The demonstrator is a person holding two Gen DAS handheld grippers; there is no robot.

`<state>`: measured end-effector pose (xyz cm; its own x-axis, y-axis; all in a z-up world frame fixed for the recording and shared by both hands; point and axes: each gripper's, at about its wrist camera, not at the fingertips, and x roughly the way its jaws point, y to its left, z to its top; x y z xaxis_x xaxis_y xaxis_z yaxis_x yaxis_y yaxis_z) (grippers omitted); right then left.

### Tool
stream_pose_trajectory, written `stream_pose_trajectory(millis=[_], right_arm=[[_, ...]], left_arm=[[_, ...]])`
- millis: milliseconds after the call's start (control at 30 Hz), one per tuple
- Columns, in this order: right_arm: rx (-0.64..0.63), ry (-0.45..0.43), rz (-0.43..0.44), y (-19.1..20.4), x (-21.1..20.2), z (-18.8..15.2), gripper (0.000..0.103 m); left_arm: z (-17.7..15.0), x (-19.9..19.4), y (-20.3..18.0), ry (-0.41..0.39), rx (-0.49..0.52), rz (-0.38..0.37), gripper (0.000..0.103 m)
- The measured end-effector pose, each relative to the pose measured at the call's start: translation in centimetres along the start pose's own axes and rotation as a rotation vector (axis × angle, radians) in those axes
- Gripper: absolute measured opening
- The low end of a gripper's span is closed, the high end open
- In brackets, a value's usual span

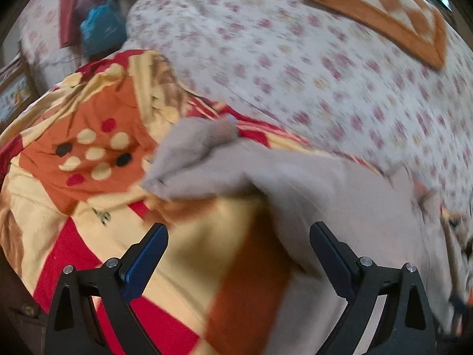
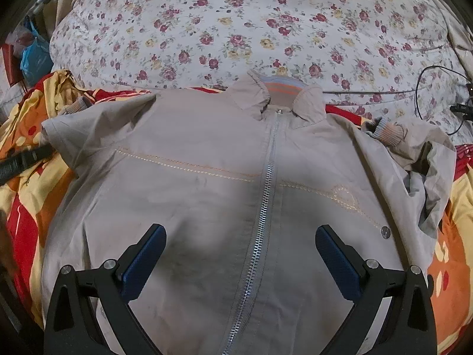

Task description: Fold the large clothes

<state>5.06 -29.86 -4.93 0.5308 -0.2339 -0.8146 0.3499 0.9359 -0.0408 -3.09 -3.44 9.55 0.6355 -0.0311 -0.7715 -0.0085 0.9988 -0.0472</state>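
Beige jacket (image 2: 207, 192) is spread front-up on the red and orange blanket (image 1: 88, 153) on the bed, zipper (image 2: 266, 192) closed, collar at 12 o'clock, probably so the sleeves can fold in first. Right tool (image 2: 241, 251) hovers over the chest, fingers spread wide, holding nothing. Left tool (image 1: 239, 251) is just as wide and empty, over by the jacket's left sleeve (image 1: 201, 153). No readable labels or brand anywhere; the left view is too blurry.
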Motion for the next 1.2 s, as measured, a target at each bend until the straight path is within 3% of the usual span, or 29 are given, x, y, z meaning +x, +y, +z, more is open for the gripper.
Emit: stream_pose_trajectory(millis=[200, 267, 333, 433, 533, 567, 633, 667, 733, 767, 867, 1000, 1200], right_arm=[[0.007, 0.005, 0.029, 0.0, -0.1, -0.1, 0.102], [0.0, 0.014, 0.035, 0.2, 0.1, -0.2, 0.102], [-0.006, 0.027, 0.043, 0.3, 0.4, -0.3, 0.102], [-0.012, 0.042, 0.045, 0.2, 0.8, -0.4, 0.102], [0.005, 0.056, 0.05, -0.1, 1.4, -0.3, 0.102], [0.012, 0.059, 0.053, -0.1, 1.7, -0.3, 0.102], [0.018, 0.062, 0.054, -0.2, 1.9, -0.3, 0.102], [0.017, 0.064, 0.055, -0.1, 2.0, -0.3, 0.102], [0.012, 0.066, 0.054, -0.1, 2.1, -0.4, 0.102], [0.01, 0.067, 0.052, -0.2, 2.1, -0.5, 0.102], [0.02, 0.056, 0.047, -0.8, 1.6, -0.6, 0.102], [0.066, 0.04, 0.053, -2.3, 1.0, -0.6, 0.102], [0.129, 0.004, 0.056, -4.6, -0.9, -0.9, 0.102]], left_arm=[[4.1, 4.9, 2.0, 0.014, -0.001, 0.123, 0.097], [5.2, 7.2, 2.3, 0.045, -0.002, 0.149, 0.093], [6.3, 9.5, 2.8, 0.087, -0.018, 0.17, 0.08], [7.3, 12.0, 3.5, 0.108, -0.053, 0.162, 0.08], [7.7, 15.3, 3.9, 0.173, -0.007, 0.196, 0.077], [7.8, 16.2, 4.0, 0.178, 0.008, 0.211, 0.074], [7.7, 17.6, 4.4, 0.194, 0.015, 0.202, 0.048], [7.7, 18.0, 4.7, 0.2, 0.002, 0.194, 0.041], [7.8, 18.2, 5.7, 0.192, -0.052, 0.158, 0.011], [8.0, 17.9, 6.3, 0.175, -0.072, 0.139, 0.008], [8.6, 15.0, 6.5, 0.107, -0.094, 0.054, 0.005], [9.7, 9.2, 4.7, 0.046, -0.084, -0.133, 0.004], [9.7, 1.2, -2.2, -0.005, 0.005, -0.42, 0.004]])
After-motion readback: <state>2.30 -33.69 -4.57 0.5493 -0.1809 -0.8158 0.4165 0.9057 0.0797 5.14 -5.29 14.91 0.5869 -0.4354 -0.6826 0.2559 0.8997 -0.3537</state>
